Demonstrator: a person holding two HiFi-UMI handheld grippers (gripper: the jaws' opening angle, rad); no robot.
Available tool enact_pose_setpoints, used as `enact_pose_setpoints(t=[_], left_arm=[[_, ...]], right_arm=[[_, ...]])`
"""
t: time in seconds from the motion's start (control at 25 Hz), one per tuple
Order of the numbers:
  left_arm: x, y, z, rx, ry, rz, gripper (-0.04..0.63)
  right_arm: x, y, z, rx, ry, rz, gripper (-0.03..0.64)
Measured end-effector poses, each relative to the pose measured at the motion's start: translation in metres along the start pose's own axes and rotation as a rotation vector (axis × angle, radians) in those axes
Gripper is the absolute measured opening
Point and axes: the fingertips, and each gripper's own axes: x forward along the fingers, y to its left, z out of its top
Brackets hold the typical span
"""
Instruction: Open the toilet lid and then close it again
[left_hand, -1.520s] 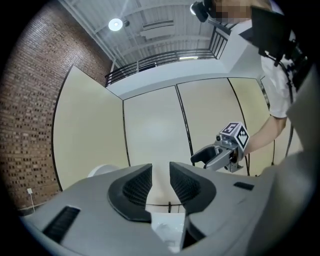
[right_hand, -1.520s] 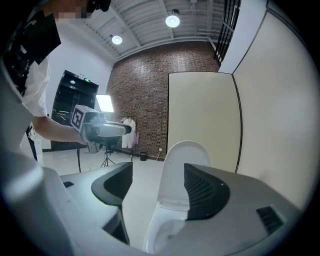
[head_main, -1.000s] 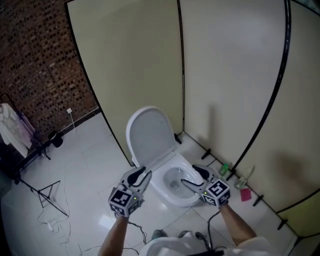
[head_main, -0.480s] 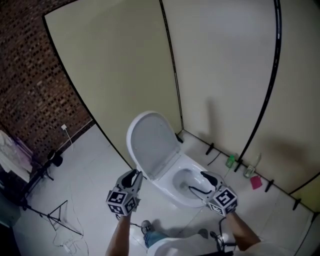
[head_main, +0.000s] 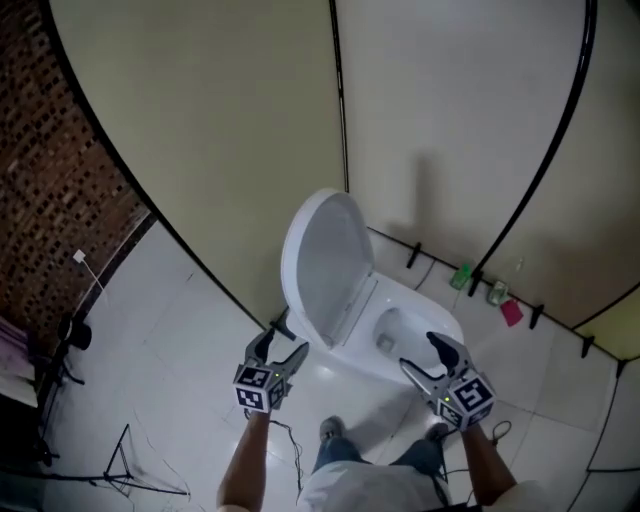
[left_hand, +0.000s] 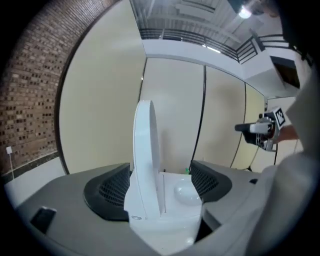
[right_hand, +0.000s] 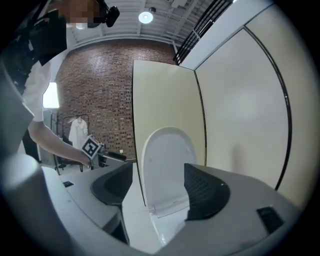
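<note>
Even soft indoor light, med-bright. Src: ceiling lamp (right_hand: 145, 17), blown out w/ small glare halo. Faint soft shadow on partition wall (head_main: 432, 200). Glossy floor (head_main: 170, 320) has mild sheen. White toilet lid (right_hand: 167, 165) is bright, not clipped. Both gripper views: heavy fisheye, straight edges bow, black vignette corners. Head view sharp.

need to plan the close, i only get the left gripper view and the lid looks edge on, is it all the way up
Observer: Yes. The head view shows the lid raised upright and the bowl uncovered.
Operator: is the right gripper on it
Observer: No. The right gripper has its jaws apart with nothing between the pads. The lid lies beyond them.
Operator: anything on the floor nearby
Observer: A green bottle and a pink object sit at the foot of the partition, right of the bowl in the head view.
</note>
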Motion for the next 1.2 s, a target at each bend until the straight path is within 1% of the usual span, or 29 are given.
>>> enact_pose_setpoints(t=[0.12, 0.24, 0.32, 0.44, 0.52, 0.56, 0.6, 0.68, 0.76, 0.84, 0.92, 1.0, 1.08, 1.2], left_arm=[[0.041, 0.017, -0.029, 0.019, 0.039, -0.056, 0.38], [0.082, 0.027, -0.057, -0.014, 0.052, -0.086, 0.38], [0.101, 0.026, -0.067, -0.018, 0.036, -0.111, 0.38], [0.12, 0.021, -0.063, 0.038, -0.025, -0.133, 0.38], [0.127, 0.019, -0.06, 0.076, -0.039, -0.13, 0.376], [0.128, 0.019, -0.06, 0.077, -0.038, -0.119, 0.316], [0.128, 0.019, -0.059, 0.068, -0.037, -0.102, 0.275], [0.127, 0.016, -0.057, 0.055, -0.041, -0.069, 0.262], [0.125, 0.006, -0.055, 0.086, -0.041, -0.046, 0.259], [0.124, -0.015, -0.057, 0.154, -0.033, -0.028, 0.258], [0.124, -0.043, -0.064, 0.248, -0.025, -0.009, 0.256], [0.125, -0.077, -0.076, 0.385, -0.012, 0.004, 0.257], [0.13, -0.11, -0.098, 0.524, 0.002, 0.018, 0.258], [0.139, -0.144, -0.125, 0.671, 0.017, 0.059, 0.258]], right_arm=[[0.018, 0.017, -0.009, 0.05, 0.014, -0.043, 0.316], [0.035, 0.028, -0.026, 0.065, 0.038, -0.05, 0.316], [0.044, 0.034, -0.037, 0.048, 0.065, -0.048, 0.316], [0.053, 0.036, -0.052, 0.018, 0.097, -0.044, 0.316], [0.053, 0.036, -0.062, 0.03, 0.093, -0.045, 0.316], [0.051, 0.035, -0.067, 0.045, 0.089, -0.047, 0.316], [0.048, 0.034, -0.073, 0.064, 0.086, -0.052, 0.316], [0.042, 0.028, -0.084, 0.098, 0.084, -0.067, 0.316], [0.032, 0.019, -0.092, 0.115, 0.085, -0.085, 0.316], [0.019, 0.008, -0.098, 0.124, 0.081, -0.109, 0.316], [0.002, -0.005, -0.104, 0.141, 0.067, -0.145, 0.316], [-0.018, -0.018, -0.111, 0.164, 0.051, -0.187, 0.316], [-0.041, -0.032, -0.12, 0.176, 0.028, -0.234, 0.316], [-0.077, -0.053, -0.145, 0.204, 0.03, -0.288, 0.316]])
